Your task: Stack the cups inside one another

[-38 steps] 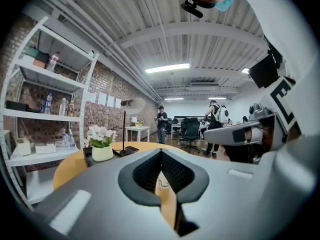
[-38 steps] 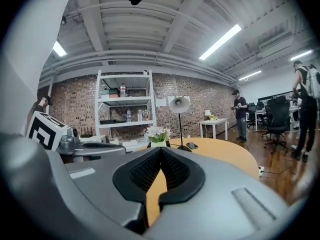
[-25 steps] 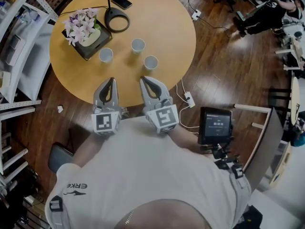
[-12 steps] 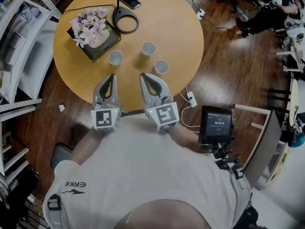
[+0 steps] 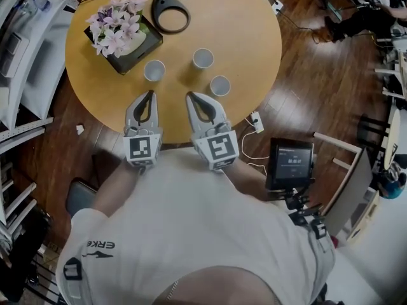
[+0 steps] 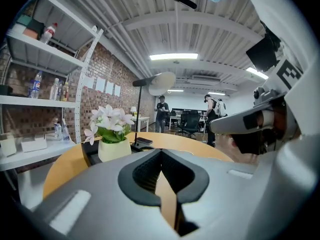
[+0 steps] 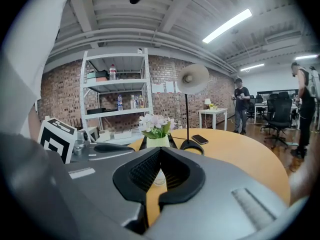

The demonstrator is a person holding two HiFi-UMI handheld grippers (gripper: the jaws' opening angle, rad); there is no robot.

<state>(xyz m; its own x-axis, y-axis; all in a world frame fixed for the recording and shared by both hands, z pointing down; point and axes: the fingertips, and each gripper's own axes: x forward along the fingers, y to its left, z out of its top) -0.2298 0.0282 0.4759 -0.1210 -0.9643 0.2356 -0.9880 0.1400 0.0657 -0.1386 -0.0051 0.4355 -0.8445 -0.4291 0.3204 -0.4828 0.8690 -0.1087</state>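
Round desk (image 5: 254,37), open wood floor (image 5: 305,94) at right.
Left tool (image 5: 150,95) and right tool (image 5: 190,98) clenched empty at its lower edge.

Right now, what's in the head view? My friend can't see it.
Three white paper cups stand apart, unstacked, on a round yellow wooden table. Near its front edge a person in a white shirt holds the left tool and the right tool, both shut and empty. A pot of pale flowers sits beyond.

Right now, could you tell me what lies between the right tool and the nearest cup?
Only bare tabletop separates the right tool and that cup; the head view shows it.
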